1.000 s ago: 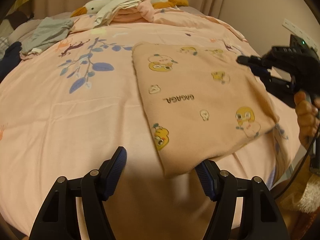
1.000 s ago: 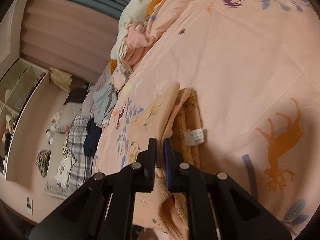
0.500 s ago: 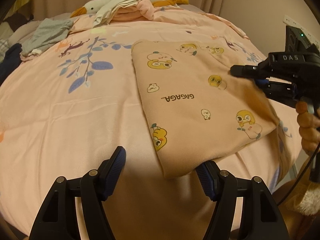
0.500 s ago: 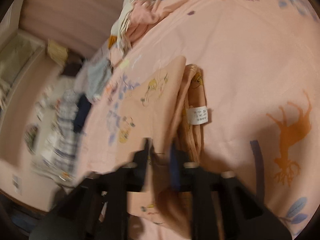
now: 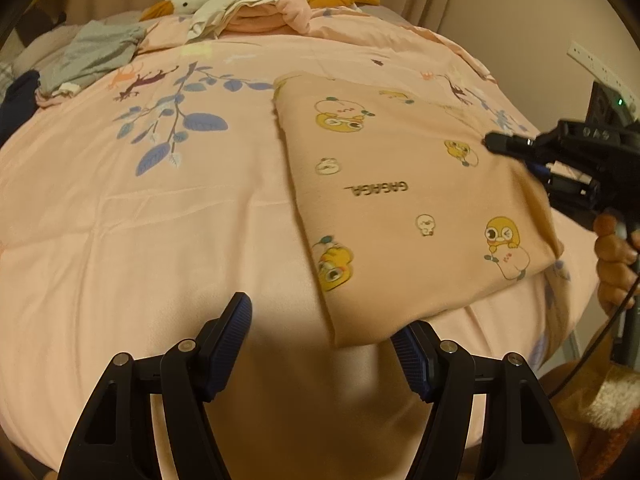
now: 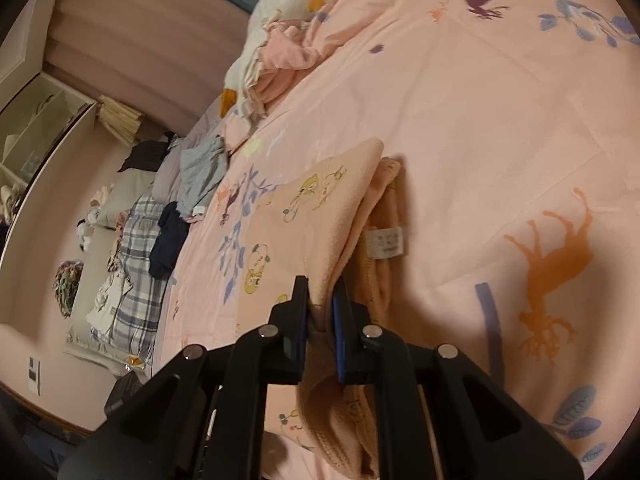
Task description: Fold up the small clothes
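Observation:
A peach garment (image 5: 404, 208) printed with yellow cartoon chicks lies folded flat on the pink bedspread (image 5: 160, 220). My left gripper (image 5: 326, 326) stands open just before its near corner, and the cloth's corner overlaps the right finger. My right gripper (image 5: 490, 142) comes in from the right, held by a hand, and is shut on the garment's right edge. In the right wrist view the right gripper (image 6: 320, 304) pinches the top layer of the peach garment (image 6: 320, 208), lifting it off the folded layers with a white label (image 6: 386, 242).
A heap of clothes with a goose plush (image 5: 256, 4) sits at the head of the bed. A grey garment (image 5: 96, 54) and a dark one (image 5: 16, 100) lie at the left. A plaid blanket (image 6: 136, 256) lies beside the bed.
The right gripper shifted slightly along the garment's right edge, still gripping it. The garment's right side moved a little. My left gripper stayed put.

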